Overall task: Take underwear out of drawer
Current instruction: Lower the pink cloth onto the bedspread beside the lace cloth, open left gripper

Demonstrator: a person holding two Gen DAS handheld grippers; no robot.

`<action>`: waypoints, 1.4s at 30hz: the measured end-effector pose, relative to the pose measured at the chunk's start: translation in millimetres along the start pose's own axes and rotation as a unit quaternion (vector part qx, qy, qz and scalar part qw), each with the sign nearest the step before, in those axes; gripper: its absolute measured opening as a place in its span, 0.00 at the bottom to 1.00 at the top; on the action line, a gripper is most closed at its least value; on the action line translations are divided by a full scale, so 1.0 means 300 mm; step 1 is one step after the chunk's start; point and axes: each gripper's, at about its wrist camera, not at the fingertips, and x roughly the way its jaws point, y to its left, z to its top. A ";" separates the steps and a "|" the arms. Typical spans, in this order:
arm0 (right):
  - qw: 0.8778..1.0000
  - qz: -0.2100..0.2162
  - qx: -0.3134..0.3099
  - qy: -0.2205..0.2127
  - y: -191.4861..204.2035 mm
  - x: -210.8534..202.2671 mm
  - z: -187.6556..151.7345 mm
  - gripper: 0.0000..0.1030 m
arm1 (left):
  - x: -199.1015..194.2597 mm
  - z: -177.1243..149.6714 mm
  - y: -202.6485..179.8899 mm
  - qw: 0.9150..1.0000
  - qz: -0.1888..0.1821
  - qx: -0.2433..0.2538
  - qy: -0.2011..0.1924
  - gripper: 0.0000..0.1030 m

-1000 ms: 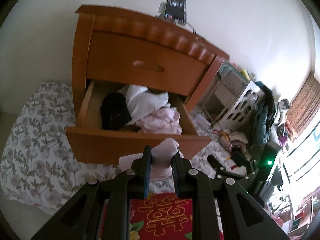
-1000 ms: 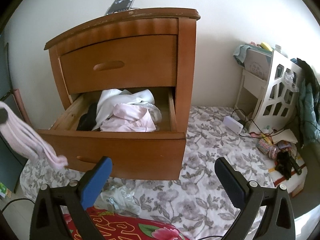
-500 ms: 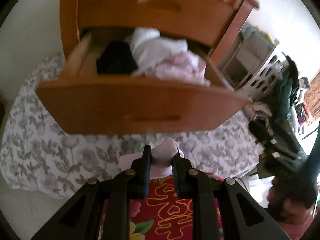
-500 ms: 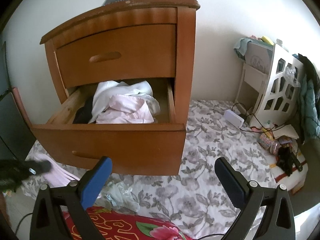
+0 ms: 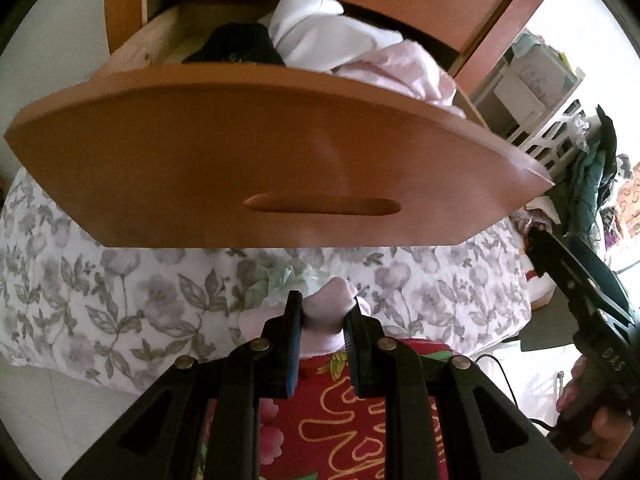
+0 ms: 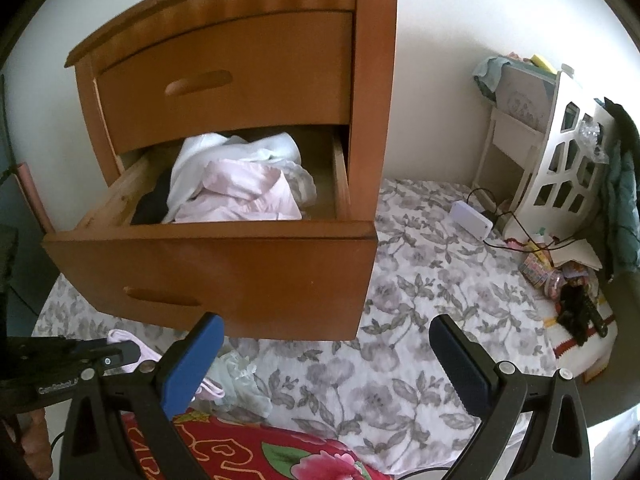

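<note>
A wooden nightstand has its lower drawer (image 6: 224, 264) pulled out, with white, pale pink (image 6: 240, 196) and black garments heaped inside. My left gripper (image 5: 324, 312) is shut on a pale pink pair of underwear (image 5: 328, 308), held low over the floral sheet (image 5: 100, 300) just in front of the drawer front (image 5: 280, 160). In the right wrist view the left gripper (image 6: 134, 350) shows at lower left with the pink underwear (image 6: 124, 338) at its tip. My right gripper (image 6: 326, 344) stands open and bare, in front of the drawer's right corner.
A pale green garment (image 6: 240, 380) lies on the sheet beside the pink one. A red patterned cloth (image 6: 248, 448) covers the near edge. A white cut-out shelf (image 6: 560, 152), a power strip (image 6: 472, 222), cables and small clutter sit to the right.
My left gripper has dropped from drawer height to just above the sheet, carrying the pink underwear, and tipped downward. The right gripper sank slightly toward the drawer and stayed open.
</note>
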 end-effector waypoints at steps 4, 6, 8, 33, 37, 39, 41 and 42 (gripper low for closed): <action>1.000 -0.003 -0.002 0.010 -0.002 0.029 0.000 1.00 | 0.022 0.010 0.007 1.000 0.000 0.001 0.004 0.20; 1.000 -0.004 -0.003 0.015 -0.001 0.043 0.000 1.00 | 0.033 0.015 0.012 1.000 0.001 0.001 0.005 0.20; 1.000 -0.006 -0.004 0.020 0.001 0.059 0.000 1.00 | 0.040 0.017 0.014 1.000 0.001 0.001 0.006 0.20; 0.999 -0.013 -0.017 0.039 0.028 0.109 -0.003 1.00 | 0.057 0.038 0.061 1.000 0.017 -0.020 0.007 0.64; 0.999 -0.013 -0.016 0.038 0.028 0.106 -0.004 1.00 | 0.036 0.042 0.054 1.000 0.022 -0.014 -0.012 0.75; 0.999 -0.013 -0.016 0.036 0.027 0.101 -0.004 1.00 | 0.027 0.044 0.053 1.000 0.021 -0.012 -0.019 0.76; 0.999 -0.013 -0.015 0.035 0.026 0.097 -0.004 1.00 | 0.019 0.045 0.049 1.000 0.018 -0.010 -0.024 0.79; 0.999 -0.013 -0.015 0.034 0.025 0.095 -0.003 1.00 | 0.014 0.045 0.047 0.999 0.016 -0.009 -0.026 0.84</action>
